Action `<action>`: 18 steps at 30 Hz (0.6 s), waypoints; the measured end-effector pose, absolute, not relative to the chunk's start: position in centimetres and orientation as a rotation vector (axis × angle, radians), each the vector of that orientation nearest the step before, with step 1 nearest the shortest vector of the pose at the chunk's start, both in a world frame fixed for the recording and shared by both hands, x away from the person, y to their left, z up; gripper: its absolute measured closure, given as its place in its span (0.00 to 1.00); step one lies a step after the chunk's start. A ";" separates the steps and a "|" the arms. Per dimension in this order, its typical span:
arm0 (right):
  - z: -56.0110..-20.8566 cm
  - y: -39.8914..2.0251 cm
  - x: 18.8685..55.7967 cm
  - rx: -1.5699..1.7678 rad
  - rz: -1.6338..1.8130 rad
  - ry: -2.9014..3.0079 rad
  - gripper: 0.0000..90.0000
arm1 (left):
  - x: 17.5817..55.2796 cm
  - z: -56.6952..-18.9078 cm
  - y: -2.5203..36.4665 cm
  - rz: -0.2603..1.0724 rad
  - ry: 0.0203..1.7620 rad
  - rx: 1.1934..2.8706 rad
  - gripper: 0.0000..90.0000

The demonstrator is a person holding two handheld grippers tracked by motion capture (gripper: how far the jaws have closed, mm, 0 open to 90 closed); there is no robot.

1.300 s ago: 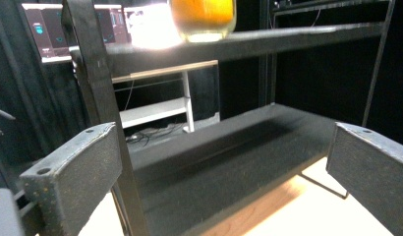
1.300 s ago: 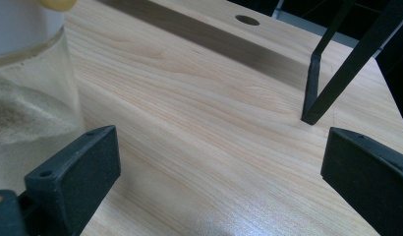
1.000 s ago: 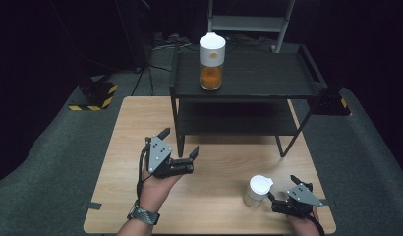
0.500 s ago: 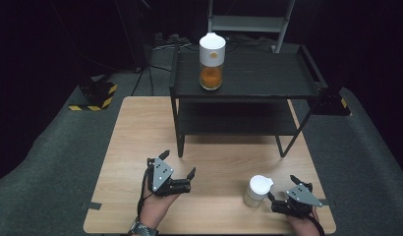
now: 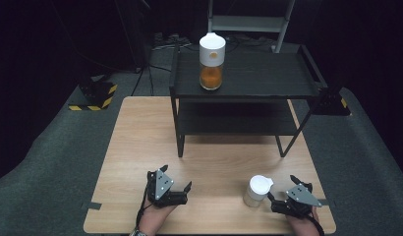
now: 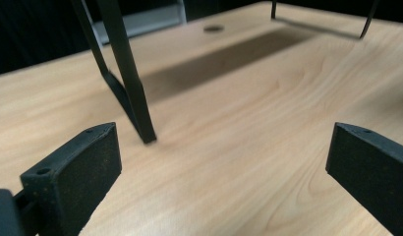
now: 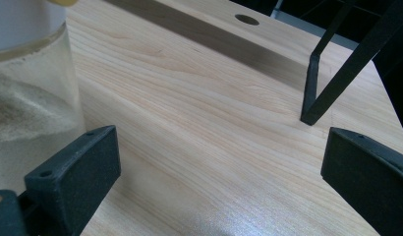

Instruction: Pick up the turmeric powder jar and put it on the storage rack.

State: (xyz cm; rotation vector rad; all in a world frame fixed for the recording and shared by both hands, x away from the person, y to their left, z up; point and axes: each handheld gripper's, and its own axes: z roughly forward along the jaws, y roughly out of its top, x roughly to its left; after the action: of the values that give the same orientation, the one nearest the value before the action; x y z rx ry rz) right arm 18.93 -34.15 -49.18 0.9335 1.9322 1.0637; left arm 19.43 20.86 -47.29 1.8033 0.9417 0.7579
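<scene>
Your left gripper (image 5: 176, 183) sits low on the surface (image 5: 140, 137), jaws apart, nothing btwn. No readable writing anywhere. Black rack (image 5: 248, 93) stands ahead w/ an orange-filled jar (image 5: 211, 61) on top. White-lidded jar (image 5: 256, 191) just beside your right gripper (image 5: 278, 196), jaws apart.

White-capped jar (image 5: 256, 191) with pale contents — black rack (image 5: 244, 93), light wood table (image 5: 140, 132).
</scene>
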 end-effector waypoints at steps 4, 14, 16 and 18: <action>-49.2 -34.1 18.9 0.934 1.063 1.930 0.01 | 19.6 -47.8 20.8 0.763 0.954 1.841 0.00; -49.2 -34.1 18.9 0.938 1.059 1.931 0.01 | 19.6 -48.2 19.9 0.788 0.946 1.932 0.00; -49.2 -34.1 18.9 0.935 1.061 1.927 0.01 | 19.5 -48.1 19.7 0.803 0.947 1.949 0.00; -49.3 -34.2 18.8 0.934 1.069 1.925 0.01 | 19.4 -48.1 19.5 0.816 0.957 1.948 0.00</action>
State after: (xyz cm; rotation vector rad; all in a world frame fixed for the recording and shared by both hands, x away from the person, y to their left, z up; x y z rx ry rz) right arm 18.84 -34.20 -49.26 0.9337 1.9254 1.0692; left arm 19.37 19.48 -48.14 1.9481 0.9573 0.8162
